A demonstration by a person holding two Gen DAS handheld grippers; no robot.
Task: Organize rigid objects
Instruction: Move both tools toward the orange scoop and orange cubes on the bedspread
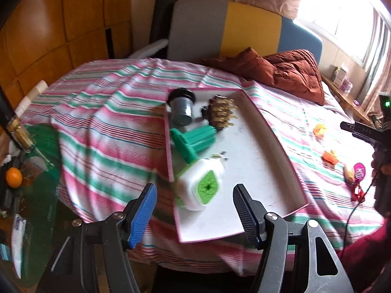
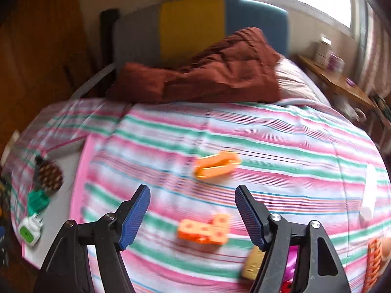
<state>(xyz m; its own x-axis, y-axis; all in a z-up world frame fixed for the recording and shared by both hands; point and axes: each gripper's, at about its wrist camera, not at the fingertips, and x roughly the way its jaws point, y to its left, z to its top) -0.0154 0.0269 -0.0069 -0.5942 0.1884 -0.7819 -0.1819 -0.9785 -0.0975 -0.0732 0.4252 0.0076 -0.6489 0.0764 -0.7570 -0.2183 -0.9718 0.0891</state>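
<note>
Four objects in the tray point(image 1: 268, 146), two orange pieces point(image 2: 204, 229) outside.

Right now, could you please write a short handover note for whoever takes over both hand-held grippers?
Left hand-held gripper: open, empty, above the near end of the white tray.
Right hand-held gripper: open, empty, over the striped bedspread.
Done: grey jar, bristle brush, green piece and white-green plug lie in the tray.
Left: orange clip, orange block and other small items remain on the bedspread.
</note>
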